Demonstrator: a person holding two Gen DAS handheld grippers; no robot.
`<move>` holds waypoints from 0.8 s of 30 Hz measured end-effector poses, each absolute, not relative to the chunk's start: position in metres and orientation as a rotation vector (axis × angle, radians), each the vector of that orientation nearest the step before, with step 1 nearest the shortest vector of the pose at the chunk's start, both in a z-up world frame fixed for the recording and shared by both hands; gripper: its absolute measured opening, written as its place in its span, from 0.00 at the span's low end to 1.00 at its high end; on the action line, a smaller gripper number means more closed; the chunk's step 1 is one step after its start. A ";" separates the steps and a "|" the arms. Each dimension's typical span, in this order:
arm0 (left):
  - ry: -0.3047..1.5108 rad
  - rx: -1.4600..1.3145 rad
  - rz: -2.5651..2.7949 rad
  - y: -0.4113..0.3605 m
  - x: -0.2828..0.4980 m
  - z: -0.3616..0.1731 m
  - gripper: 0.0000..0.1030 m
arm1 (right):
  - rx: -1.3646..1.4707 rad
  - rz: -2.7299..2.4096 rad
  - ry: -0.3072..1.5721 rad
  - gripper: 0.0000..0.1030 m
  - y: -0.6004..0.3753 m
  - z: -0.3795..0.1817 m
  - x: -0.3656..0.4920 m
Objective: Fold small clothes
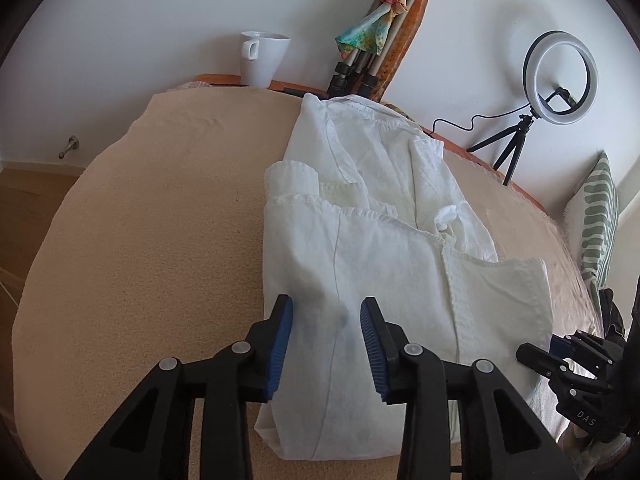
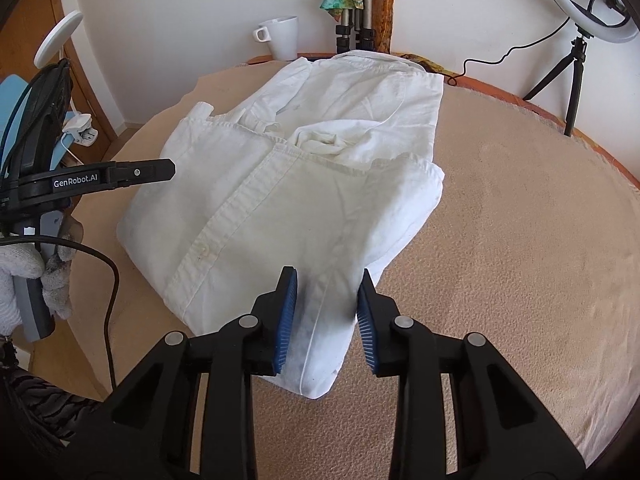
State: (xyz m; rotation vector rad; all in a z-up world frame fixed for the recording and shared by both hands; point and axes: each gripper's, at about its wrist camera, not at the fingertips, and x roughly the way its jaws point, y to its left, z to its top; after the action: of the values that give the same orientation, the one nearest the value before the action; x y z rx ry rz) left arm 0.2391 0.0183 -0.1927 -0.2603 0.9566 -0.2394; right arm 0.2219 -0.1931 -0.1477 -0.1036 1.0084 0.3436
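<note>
A white shirt (image 1: 380,200) lies partly folded on a round table under a beige cloth (image 1: 140,240). My left gripper (image 1: 326,344) is at the shirt's near left corner; a raised ridge of fabric fills the gap between its blue pads, which press on it. My right gripper (image 2: 326,312) pinches the shirt (image 2: 320,160) at its near right corner, where the cloth is bunched up between the pads. Each gripper shows in the other's view: the right gripper (image 1: 560,360) at the right edge, the left gripper (image 2: 120,176) at the left, held by a gloved hand (image 2: 24,272).
A white mug (image 1: 262,58) stands at the table's far edge beside folded tripod legs (image 1: 356,76) with a coloured scarf. A ring light (image 1: 560,76) on a small tripod stands at the back right. A striped cushion (image 1: 596,216) lies to the right.
</note>
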 end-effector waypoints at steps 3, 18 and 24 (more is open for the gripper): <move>0.965 -0.291 -0.260 0.024 0.240 -0.196 0.06 | -0.086 0.350 1.014 0.28 -0.196 -0.150 0.224; 0.962 -0.240 -0.265 0.018 0.241 -0.198 0.41 | 0.200 0.426 1.071 0.30 -0.230 -0.155 0.239; 0.922 -0.235 -0.303 0.021 0.232 -0.190 0.06 | 0.101 0.424 1.039 0.19 -0.217 -0.153 0.235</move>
State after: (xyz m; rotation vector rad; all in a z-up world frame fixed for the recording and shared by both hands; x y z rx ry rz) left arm 0.2319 0.0211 -0.1898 -0.2353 0.9223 -0.3026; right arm 0.2352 -0.2173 -0.1528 0.1005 1.0387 0.4238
